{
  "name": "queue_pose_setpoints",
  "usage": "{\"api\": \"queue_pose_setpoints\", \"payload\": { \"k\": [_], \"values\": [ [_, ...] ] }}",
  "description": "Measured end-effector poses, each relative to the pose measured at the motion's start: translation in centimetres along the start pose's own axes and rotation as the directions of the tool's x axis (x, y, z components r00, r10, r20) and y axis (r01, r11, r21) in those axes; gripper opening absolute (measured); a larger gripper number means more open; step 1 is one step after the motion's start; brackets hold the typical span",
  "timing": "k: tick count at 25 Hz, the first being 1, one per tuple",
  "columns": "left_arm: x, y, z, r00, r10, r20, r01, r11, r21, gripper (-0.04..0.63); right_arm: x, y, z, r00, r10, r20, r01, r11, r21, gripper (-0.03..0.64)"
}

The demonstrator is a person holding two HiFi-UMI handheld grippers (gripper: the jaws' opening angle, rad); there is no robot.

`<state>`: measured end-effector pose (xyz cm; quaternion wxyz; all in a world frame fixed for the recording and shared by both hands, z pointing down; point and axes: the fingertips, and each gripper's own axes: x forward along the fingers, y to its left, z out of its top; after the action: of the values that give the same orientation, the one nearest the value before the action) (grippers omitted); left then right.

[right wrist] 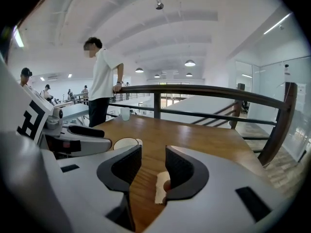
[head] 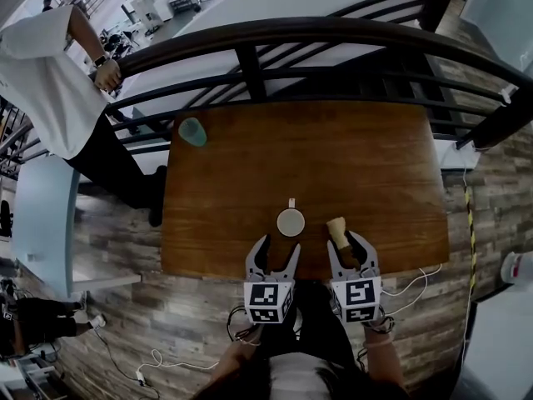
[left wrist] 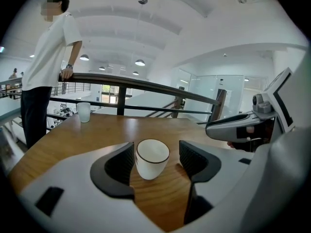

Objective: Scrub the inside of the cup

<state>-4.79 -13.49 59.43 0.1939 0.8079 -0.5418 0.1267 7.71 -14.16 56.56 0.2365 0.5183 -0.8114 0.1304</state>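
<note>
1. The left claw (head: pixel 280 245) stands wide and holds nothing. In the left gripper view the white cup (left wrist: pixel 152 158) sits framed between its pads, and neither pad presses on it.
2. The right claw (head: pixel 346 242) is partly open and also empty. A tan scrubbing tool (head: pixel 336 226) lies just ahead of it, showing low beside the right-hand jaw in the right gripper view.
3. Judged from this, the scrubbing has not begun: the cup is ungripped, the tool is not picked up and nothing is inside the cup. All of the work is left, which is steadying the cup, taking the tool and working it round the inner wall.
4. The cup stands upright near the 6 o'clock edge of the wooden surface (head: pixel 375 165), at 12 o'clock from the left claw, with the tool at its 3 o'clock. It is white with a thin dark rim, and a small handle points to 12 o'clock. Its inside looks pale and empty, with no dirt to be made out.
5. A pale teal tumbler (head: pixel 192 131) stands well apart at the surface's 10 o'clock corner. Beyond it a person (head: pixel 50 82) in a white top leans on the dark railing (head: pixel 333 36).
</note>
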Motion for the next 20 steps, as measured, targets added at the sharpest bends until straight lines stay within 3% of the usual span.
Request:
{"api": "queue_pose_setpoints", "payload": {
  "k": [9, 20],
  "values": [
    [3.5, -0.1, -3.7, 0.997, -0.014, -0.07, 0.015, 1.0, 0.013, 0.332, 2.7, -0.7, -3.8, 0.996, -0.003, -0.088, 0.008, 0.999, 0.05, 0.197],
    [7.4, 0.9, -6.2, 0.995, 0.033, -0.098, -0.033, 0.999, 0.006, 0.368, 5.3, -1.4, -7.9, 0.984, 0.006, -0.181, 0.01, 0.996, 0.088, 0.242]
  ]
}}
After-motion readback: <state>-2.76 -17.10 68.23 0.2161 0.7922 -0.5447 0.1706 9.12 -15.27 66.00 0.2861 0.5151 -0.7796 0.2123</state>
